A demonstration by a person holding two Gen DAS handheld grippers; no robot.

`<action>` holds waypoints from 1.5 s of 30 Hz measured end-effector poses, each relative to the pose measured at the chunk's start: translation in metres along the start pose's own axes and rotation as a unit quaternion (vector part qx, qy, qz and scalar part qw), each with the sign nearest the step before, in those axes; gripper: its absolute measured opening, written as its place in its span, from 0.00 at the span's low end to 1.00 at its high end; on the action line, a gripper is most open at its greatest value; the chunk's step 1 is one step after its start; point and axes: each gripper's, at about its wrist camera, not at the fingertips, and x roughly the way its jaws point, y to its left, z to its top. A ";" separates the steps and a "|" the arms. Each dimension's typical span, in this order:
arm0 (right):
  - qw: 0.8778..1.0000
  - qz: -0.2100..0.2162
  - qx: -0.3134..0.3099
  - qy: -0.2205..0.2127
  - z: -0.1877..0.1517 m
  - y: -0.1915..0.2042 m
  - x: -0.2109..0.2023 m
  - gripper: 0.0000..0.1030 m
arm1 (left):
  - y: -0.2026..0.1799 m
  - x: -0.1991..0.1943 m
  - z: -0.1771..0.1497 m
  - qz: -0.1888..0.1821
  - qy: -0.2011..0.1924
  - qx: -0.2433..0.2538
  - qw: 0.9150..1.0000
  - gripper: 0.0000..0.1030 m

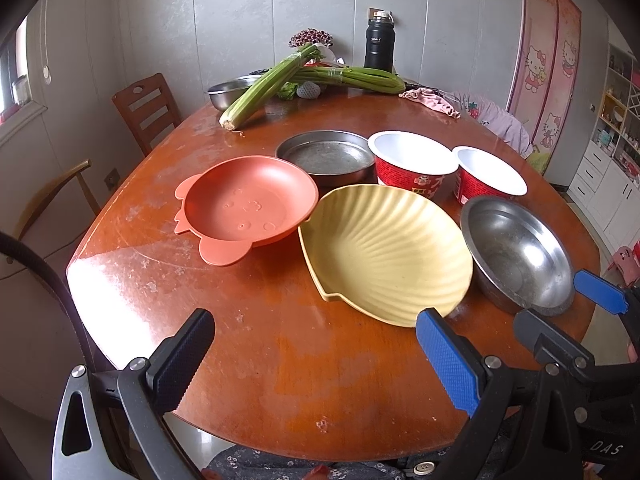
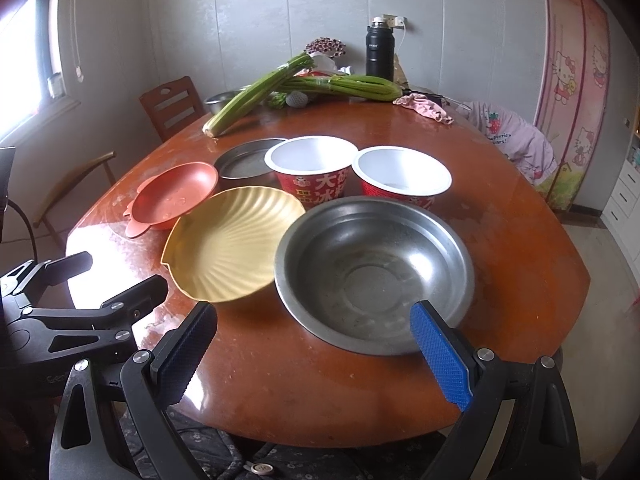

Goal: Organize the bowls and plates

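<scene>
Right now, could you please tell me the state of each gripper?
Left gripper: open, holding nothing, above the table's near edge.
Right gripper: open, holding nothing, just short of the steel bowl.

celery bunches (image 1: 264, 88) lie at the table's (image 1: 280, 360) far end – black flask (image 1: 379, 46) behind, pink cloth (image 1: 430, 101) beside.

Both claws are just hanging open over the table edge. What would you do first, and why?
Probably ease the right gripper forward onto the near rim of the steel bowl. It sits right ahead of those open fingers, nothing is held yet, and the dishes lie unstacked, the yellow shell plate beside it.
</scene>
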 end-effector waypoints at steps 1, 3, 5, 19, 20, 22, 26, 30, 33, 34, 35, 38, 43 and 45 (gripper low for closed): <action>1.000 0.000 -0.001 0.001 0.001 0.001 0.000 0.94 | 0.001 0.000 0.001 -0.001 0.000 -0.001 1.000 0.98; 1.000 0.002 -0.002 0.001 0.005 0.003 0.000 0.94 | 0.006 0.000 0.004 0.000 0.000 -0.006 1.000 0.98; 1.000 0.003 -0.004 -0.001 0.009 0.005 0.000 0.94 | 0.014 -0.001 0.009 0.002 -0.002 -0.013 1.000 0.98; 0.997 0.056 -0.047 0.007 0.065 0.055 0.026 0.94 | 0.077 0.004 0.044 0.026 -0.005 -0.063 0.998 0.98; 0.997 0.058 -0.049 0.013 0.069 0.060 0.031 0.95 | 0.083 0.006 0.046 0.028 -0.002 -0.068 0.997 0.98; 0.996 0.063 -0.057 0.018 0.075 0.067 0.039 0.94 | 0.095 0.011 0.051 0.035 0.004 -0.075 0.997 0.98; 0.994 0.078 -0.069 0.033 0.089 0.083 0.062 0.94 | 0.118 0.027 0.064 0.045 0.020 -0.086 0.995 0.98; 0.992 0.084 -0.072 0.053 0.100 0.096 0.085 0.94 | 0.136 0.046 0.077 0.049 0.037 -0.092 0.994 0.98; 0.993 0.071 -0.072 0.066 0.108 0.101 0.104 0.95 | 0.145 0.059 0.083 0.042 0.047 -0.097 0.993 0.98; 0.993 0.071 -0.072 0.067 0.110 0.103 0.108 0.94 | 0.148 0.063 0.085 0.038 0.048 -0.099 0.993 0.98; 0.993 0.066 -0.074 0.068 0.113 0.105 0.113 0.94 | 0.151 0.068 0.086 0.037 0.051 -0.100 0.993 0.98; 0.993 0.056 -0.079 0.074 0.118 0.110 0.125 0.93 | 0.156 0.082 0.090 0.029 0.064 -0.103 0.992 0.97; 0.990 0.054 -0.089 0.090 0.123 0.116 0.145 0.75 | 0.162 0.102 0.091 0.009 0.082 -0.108 0.991 0.89; 0.989 0.052 -0.095 0.099 0.124 0.122 0.153 0.71 | 0.163 0.107 0.091 0.004 0.089 -0.110 0.990 0.87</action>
